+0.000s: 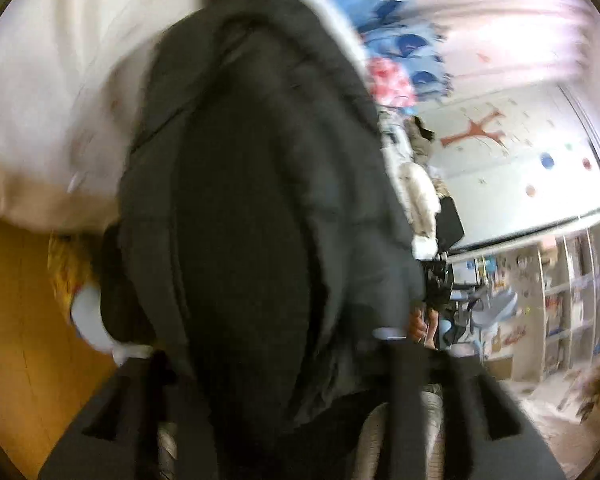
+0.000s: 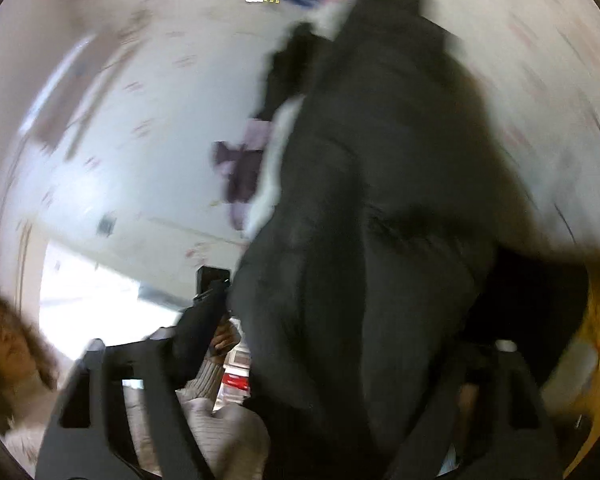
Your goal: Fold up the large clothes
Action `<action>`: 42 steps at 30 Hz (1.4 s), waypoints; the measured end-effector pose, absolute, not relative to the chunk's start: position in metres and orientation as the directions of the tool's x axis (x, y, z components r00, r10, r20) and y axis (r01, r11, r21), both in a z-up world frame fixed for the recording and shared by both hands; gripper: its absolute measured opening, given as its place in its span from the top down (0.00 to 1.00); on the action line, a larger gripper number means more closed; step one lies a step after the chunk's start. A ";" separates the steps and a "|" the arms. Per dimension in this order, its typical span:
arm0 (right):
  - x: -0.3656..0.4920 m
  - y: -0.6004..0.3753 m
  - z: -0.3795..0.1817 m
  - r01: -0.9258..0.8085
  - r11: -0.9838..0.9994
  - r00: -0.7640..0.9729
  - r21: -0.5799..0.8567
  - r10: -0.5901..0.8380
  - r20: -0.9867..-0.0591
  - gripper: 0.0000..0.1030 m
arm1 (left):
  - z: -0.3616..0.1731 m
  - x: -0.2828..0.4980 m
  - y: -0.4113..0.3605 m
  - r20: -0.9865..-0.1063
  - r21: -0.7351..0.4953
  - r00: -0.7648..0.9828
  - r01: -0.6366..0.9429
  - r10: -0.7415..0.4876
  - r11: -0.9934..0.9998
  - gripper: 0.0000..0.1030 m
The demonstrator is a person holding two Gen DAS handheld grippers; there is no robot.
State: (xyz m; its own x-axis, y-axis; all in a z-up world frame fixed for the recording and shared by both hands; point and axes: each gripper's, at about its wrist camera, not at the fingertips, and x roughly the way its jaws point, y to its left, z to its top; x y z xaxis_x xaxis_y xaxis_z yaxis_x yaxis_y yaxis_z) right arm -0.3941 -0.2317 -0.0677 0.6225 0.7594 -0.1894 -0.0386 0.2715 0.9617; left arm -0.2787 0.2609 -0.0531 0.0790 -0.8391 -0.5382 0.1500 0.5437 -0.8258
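We judge the dark padded jacket (image 1: 252, 200) bulky, soft, slippery; best gripped at seams. It drapes between both grippers' fingers; whether they clamp, we cannot tell.

Pale wall (image 1: 512, 168) with coloured stickers, cluttered shelves (image 1: 568, 300), yellow wooden floor (image 1: 16, 320), bright window (image 2: 84, 292).

Claw tips hidden behind dark coat (image 1: 252, 208)

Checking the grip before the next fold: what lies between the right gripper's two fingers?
In the right wrist view, the dark padded coat fills the gap in the right gripper; blur hides whether the fingers press it.
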 end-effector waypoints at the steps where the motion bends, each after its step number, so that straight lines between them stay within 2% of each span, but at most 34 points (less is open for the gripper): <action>1: -0.396 -0.231 -0.075 -0.042 0.246 0.632 0.968 0.758 -0.165 0.27 | -0.063 -0.279 0.262 -0.532 -0.834 0.093 0.114 -0.841 0.540 0.37; 4: -0.392 -0.226 -0.076 -0.098 0.229 0.648 0.969 0.754 -0.113 0.28 | -0.071 -0.279 0.263 -0.496 -0.858 0.117 0.086 -0.860 0.507 0.36; 5: -0.395 -0.228 -0.072 -0.115 0.234 0.652 0.965 0.751 -0.104 0.40 | -0.068 -0.279 0.260 -0.502 -0.852 0.131 0.097 -0.855 0.515 0.38; 6: -0.391 -0.227 -0.065 -0.131 0.258 0.664 0.957 0.740 -0.109 0.60 | -0.065 -0.279 0.259 -0.502 -0.849 0.143 0.110 -0.853 0.517 0.43; 7: -0.387 -0.225 -0.056 -0.146 0.290 0.677 0.946 0.726 -0.118 0.72 | -0.061 -0.279 0.258 -0.495 -0.850 0.151 0.119 -0.855 0.513 0.60; 8: -0.385 -0.223 -0.048 -0.167 0.298 0.686 0.940 0.720 -0.106 0.81 | -0.053 -0.278 0.256 -0.492 -0.847 0.171 0.134 -0.854 0.515 0.69; 11: -0.390 -0.218 -0.010 -0.286 0.308 0.712 0.907 0.702 -0.013 0.89 | -0.024 -0.282 0.250 -0.471 -0.832 0.232 0.205 -0.851 0.516 0.82; 14: -0.396 -0.215 0.019 -0.355 0.307 0.709 0.883 0.704 0.040 0.89 | 0.010 -0.294 0.259 -0.368 -0.840 0.275 0.311 -0.888 0.444 0.84; 16: -0.400 -0.216 0.029 -0.370 0.308 0.703 0.876 0.709 0.048 0.89 | 0.022 -0.298 0.263 -0.340 -0.836 0.278 0.348 -0.898 0.424 0.84; 19: -0.403 -0.222 0.010 -0.289 0.329 0.683 0.899 0.729 -0.047 0.85 | 0.014 -0.296 0.269 -0.377 -0.829 0.248 0.339 -0.892 0.445 0.84; 20: -0.406 -0.226 -0.003 -0.248 0.326 0.667 0.912 0.740 -0.083 0.77 | 0.001 -0.292 0.269 -0.400 -0.834 0.219 0.316 -0.890 0.452 0.84; 21: -0.406 -0.227 -0.020 -0.186 0.319 0.647 0.929 0.751 -0.129 0.57 | -0.012 -0.290 0.269 -0.419 -0.838 0.193 0.295 -0.887 0.460 0.84; 23: -0.407 -0.223 -0.049 -0.101 0.295 0.622 0.950 0.764 -0.171 0.38 | -0.037 -0.289 0.275 -0.462 -0.841 0.150 0.239 -0.874 0.486 0.84; 26: -0.407 -0.215 -0.061 -0.114 0.254 0.600 0.960 0.788 -0.137 0.40 | -0.059 -0.290 0.282 -0.439 -0.872 0.142 0.170 -0.887 0.459 0.81; 28: -0.404 -0.209 -0.051 -0.186 0.244 0.600 0.952 0.795 -0.087 0.61 | -0.055 -0.289 0.283 -0.431 -0.871 0.169 0.177 -0.886 0.458 0.81; 29: -0.402 -0.208 -0.045 -0.213 0.240 0.605 0.947 0.794 -0.065 0.74 | -0.047 -0.291 0.284 -0.418 -0.873 0.183 0.191 -0.890 0.449 0.81; 30: -0.400 -0.211 -0.033 -0.266 0.228 0.620 0.937 0.785 -0.016 0.78 | -0.037 -0.290 0.285 -0.395 -0.875 0.206 0.212 -0.895 0.435 0.81; 32: -0.392 -0.215 -0.014 -0.335 0.214 0.638 0.918 0.769 0.053 0.81 | -0.018 -0.288 0.288 -0.331 -0.888 0.246 0.247 -0.911 0.389 0.81; 36: -0.378 -0.225 0.008 -0.416 0.173 0.643 0.893 0.750 0.154 0.81 | 0.017 -0.278 0.291 -0.246 -0.891 0.304 0.304 -0.921 0.338 0.81; 42: -0.357 -0.248 0.030 -0.463 0.172 0.661 0.869 0.720 0.210 0.81 | 0.051 -0.244 0.291 -0.148 -0.891 0.361 0.356 -0.921 0.283 0.81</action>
